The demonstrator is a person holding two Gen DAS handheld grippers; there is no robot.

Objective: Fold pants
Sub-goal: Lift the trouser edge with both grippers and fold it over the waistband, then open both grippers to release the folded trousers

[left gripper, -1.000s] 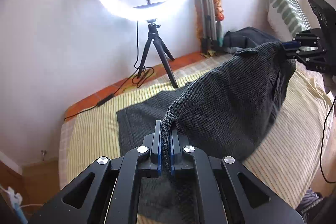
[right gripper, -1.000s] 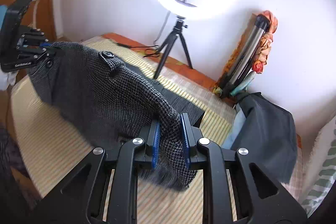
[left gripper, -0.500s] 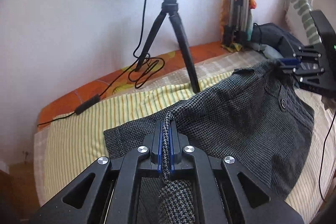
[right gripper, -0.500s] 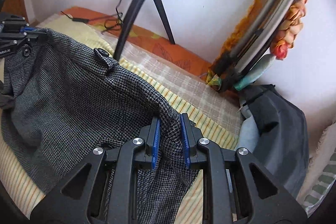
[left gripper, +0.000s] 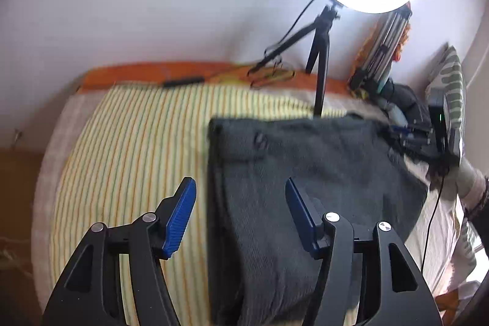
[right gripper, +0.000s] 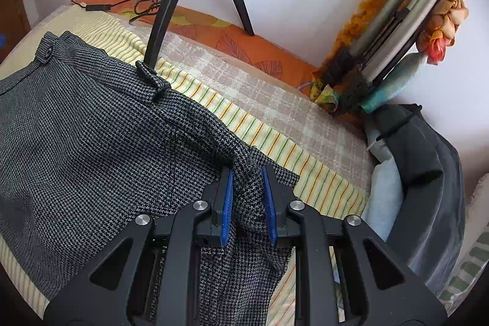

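Note:
Grey houndstooth pants (left gripper: 305, 173) lie folded on the striped yellow bedspread (left gripper: 128, 148), waistband with a button toward the wall. My left gripper (left gripper: 240, 197) hovers over their left edge; its jaws are opening and the blue pads press on nothing. In the right wrist view the pants (right gripper: 91, 142) spread out to the left, and my right gripper (right gripper: 247, 173) is shut on a bunched corner of the cloth. That right gripper (left gripper: 400, 132) also shows at the far right of the left wrist view, holding the pants' far corner.
A ring light on a black tripod (left gripper: 321, 57) stands on the bed by the wall, its cable (left gripper: 269, 72) trailing left. A folded stand with orange cloth (right gripper: 397, 29) leans in the corner. A dark bag (right gripper: 428, 173) and a striped pillow (left gripper: 452, 87) lie on the right.
My left gripper let go of the pants and opened, swinging left over their edge. The raised cloth came down flat onto the bed. My right gripper sank with its corner still gripped.

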